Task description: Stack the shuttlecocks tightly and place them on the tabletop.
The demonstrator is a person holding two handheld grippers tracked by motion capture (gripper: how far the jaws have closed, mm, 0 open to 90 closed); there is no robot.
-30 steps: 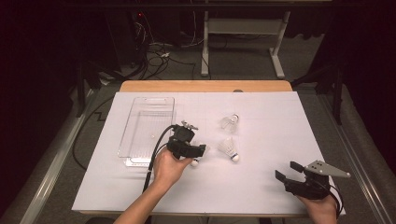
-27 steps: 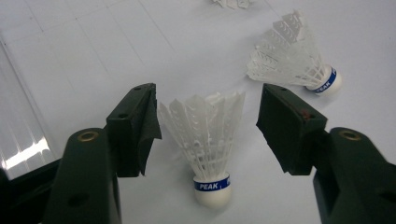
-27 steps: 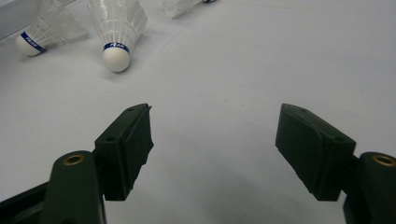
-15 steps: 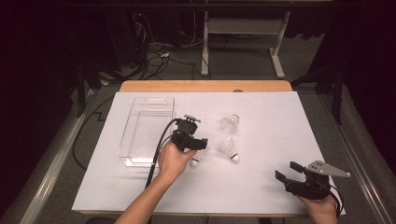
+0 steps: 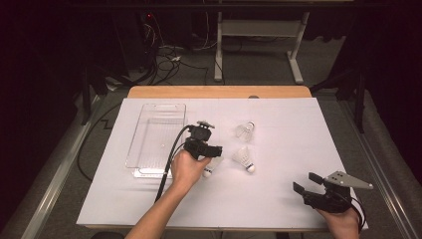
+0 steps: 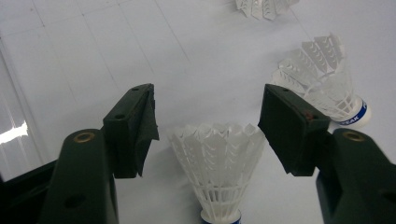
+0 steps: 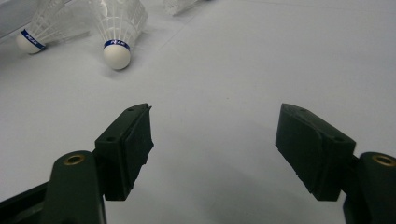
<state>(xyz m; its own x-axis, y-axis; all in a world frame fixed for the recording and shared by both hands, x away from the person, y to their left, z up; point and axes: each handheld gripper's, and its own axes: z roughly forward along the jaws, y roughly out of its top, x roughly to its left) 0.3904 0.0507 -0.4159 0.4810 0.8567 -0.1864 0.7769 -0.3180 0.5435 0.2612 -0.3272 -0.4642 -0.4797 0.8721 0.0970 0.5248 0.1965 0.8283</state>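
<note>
At the 9 o'clock side of the white sheet, a clear plastic tray is lying empty, its long side running toward 12 o'clock. Just to its 3 o'clock, the left gripper is hovering over the nearest shuttlecock; in the left gripper view the jaws are standing spread, one at each side of the feather skirt, neither pad touching it. That shuttlecock is lying on the sheet with its cork pointing back toward the hand. A second shuttlecock is resting just to the 3 o'clock of the first, and a third shuttlecock is sitting farther off toward 12 o'clock. Well apart, at about 5 o'clock on the sheet, the right gripper is waiting with its jaws spread wide and nothing between them.

The step in hand looks like lining up a grasp on the nearest shuttlecock. The next move probably calls for closing gently on the skirt or lower near the cork, since the feathers could crush, then carrying it toward 9 o'clock to the tray.
</note>
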